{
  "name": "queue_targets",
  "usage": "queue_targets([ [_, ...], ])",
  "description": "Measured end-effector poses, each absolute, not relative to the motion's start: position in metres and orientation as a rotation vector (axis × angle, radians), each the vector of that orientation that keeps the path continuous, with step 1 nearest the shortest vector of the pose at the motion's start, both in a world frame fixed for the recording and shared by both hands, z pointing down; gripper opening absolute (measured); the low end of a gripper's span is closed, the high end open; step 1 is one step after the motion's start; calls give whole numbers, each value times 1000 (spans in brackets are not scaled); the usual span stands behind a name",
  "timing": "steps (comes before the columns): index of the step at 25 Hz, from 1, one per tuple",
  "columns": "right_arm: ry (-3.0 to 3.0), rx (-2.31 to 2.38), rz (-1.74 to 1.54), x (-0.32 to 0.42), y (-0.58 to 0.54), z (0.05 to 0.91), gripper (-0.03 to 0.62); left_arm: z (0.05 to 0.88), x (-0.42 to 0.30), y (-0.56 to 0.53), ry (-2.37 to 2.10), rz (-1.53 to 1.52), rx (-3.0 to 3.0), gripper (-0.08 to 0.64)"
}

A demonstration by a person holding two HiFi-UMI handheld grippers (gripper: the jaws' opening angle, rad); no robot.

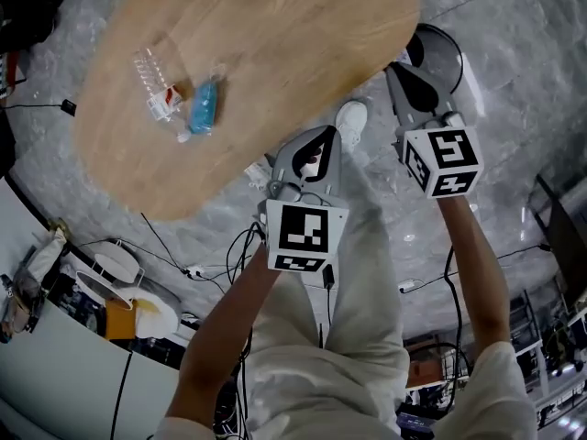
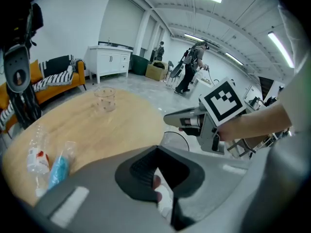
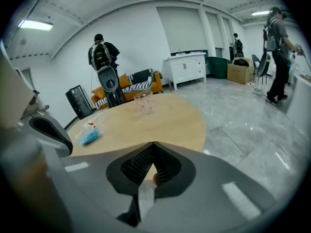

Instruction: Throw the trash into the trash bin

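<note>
both downtilted: left gripper (image 1: 321, 141), right gripper (image 1: 411, 62)

We see a clear plastic bottle (image 1: 156, 85) with a red-and-white label lying on its side at the upper left of the head view. A blue packet (image 1: 204, 106) lies flat just beside it. In the left gripper view a clear cup (image 2: 105, 99) stands upright left of centre. The round, dark-rimmed trash bin (image 1: 457, 51) sits at the upper right of the head view.

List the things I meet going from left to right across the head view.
clear bottle → blue packet → left hand-held gripper → right hand-held gripper
</note>
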State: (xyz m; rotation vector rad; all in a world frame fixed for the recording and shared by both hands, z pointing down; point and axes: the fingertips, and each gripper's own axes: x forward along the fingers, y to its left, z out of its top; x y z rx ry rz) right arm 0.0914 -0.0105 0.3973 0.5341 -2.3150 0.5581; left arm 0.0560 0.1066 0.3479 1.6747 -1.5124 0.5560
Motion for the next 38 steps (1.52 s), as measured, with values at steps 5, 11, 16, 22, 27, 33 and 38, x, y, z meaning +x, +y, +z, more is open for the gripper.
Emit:
queue_targets([
  [5,-2378,386,475,44,22,374,21,342,27,137,-1564,544,1617,0],
  [11,-2382,146,555,-8,77,377,92,338,-10,178,-1611,544,1559,0],
  [16,-2394,44,508,-42,116,373,150,338,-38,211,-1649,537,1512,0],
  [22,-2388,-95,514,-70,154,371,233,335,-64,241,-1694,517,1463,0],
  [27,-2368,-72,516,-91,169,377,244,339,-85,263,-1733,501,1409,0],
  [33,-2334,-11,636,-118,195,386,249,333,-103,288,-1756,473,1379,0],
  [38,-2252,113,822,-135,220,414,275,344,-119,314,-1766,476,1358,0],
])
